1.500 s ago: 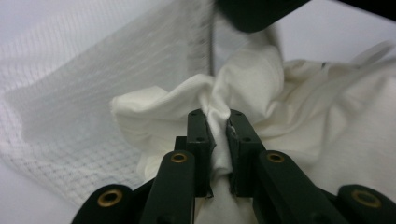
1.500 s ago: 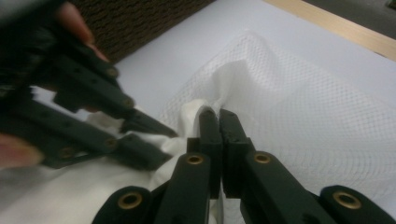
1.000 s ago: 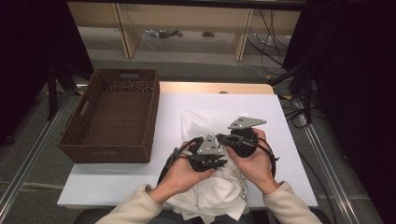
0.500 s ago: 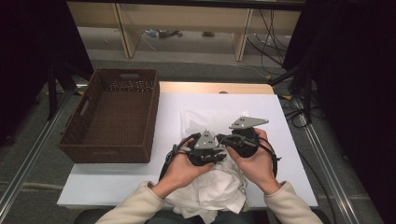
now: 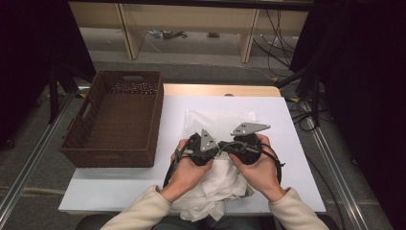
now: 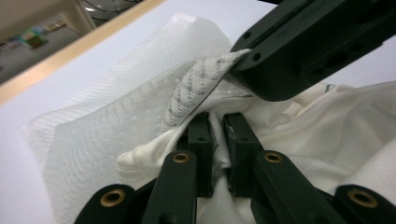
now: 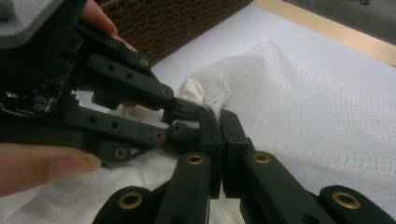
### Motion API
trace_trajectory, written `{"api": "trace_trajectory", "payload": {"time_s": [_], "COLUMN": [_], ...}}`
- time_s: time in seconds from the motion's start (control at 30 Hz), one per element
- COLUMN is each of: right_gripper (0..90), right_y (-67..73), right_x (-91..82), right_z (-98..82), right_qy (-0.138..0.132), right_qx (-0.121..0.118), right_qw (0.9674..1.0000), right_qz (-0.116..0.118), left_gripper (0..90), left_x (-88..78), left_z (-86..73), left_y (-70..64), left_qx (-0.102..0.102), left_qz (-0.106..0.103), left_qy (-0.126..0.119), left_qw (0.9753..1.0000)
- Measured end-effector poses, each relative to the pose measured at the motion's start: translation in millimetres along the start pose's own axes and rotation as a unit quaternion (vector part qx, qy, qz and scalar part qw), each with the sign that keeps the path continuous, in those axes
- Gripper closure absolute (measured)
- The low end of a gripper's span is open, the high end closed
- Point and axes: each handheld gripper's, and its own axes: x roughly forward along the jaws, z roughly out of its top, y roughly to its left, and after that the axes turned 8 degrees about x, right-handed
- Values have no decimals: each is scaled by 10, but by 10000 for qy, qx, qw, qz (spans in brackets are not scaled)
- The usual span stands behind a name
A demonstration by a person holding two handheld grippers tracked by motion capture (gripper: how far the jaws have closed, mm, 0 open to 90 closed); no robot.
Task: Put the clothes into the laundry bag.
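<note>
Right now one white table [image 5: 119, 191] takes up the middle of the frame, with one brown wicker basket [image 5: 115, 120] at its left. One white garment [image 5: 218, 189] lies bunched at lower centre, its mesh part stretching toward the top. Two grippers meet over it: the left gripper [image 6: 216, 135] and the right gripper [image 7: 218, 140] each clench a fold of cloth.

The hands [image 5: 191, 167] are covering much of the white cloth [image 5: 215, 191], whose lower edge is hanging out of sight past the table [image 5: 119, 191]. Both sleeves [image 5: 139, 213] are running off the bottom edge.
</note>
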Motion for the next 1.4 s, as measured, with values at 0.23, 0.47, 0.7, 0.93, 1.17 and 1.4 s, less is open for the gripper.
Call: {"api": "trace_trajectory", "payload": {"time_s": [0.23,0.47,0.7,0.93,1.17,1.4], "right_gripper": [900,900,900,900,900,900], "right_y": [-66,-82,-182,-153,-131,-132], "right_x": [-70,-88,-71,-65,-25,-58], "right_z": [46,62,55,58,50,64], "right_qy": [-163,-177,-141,-132,-114,-211], "right_qx": [-398,-471,-329,-237,-326,-350], "right_qw": [9989,9987,9993,9996,9994,9991], "right_qz": [-164,-106,-105,-102,-64,-108], "left_gripper": [821,772,499,378,532,807], "left_x": [-120,-50,-399,-261,70,-45], "left_z": [7,-17,31,-139,-221,-85], "left_y": [75,4,200,434,421,249], "left_qx": [-234,-105,-538,-869,-1060,-530], "left_qz": [120,-486,-390,-338,-1124,-1120], "left_qy": [-269,-745,-1076,-619,-553,-546], "left_qw": [9993,9960,9920,9937,9864,9908]}}
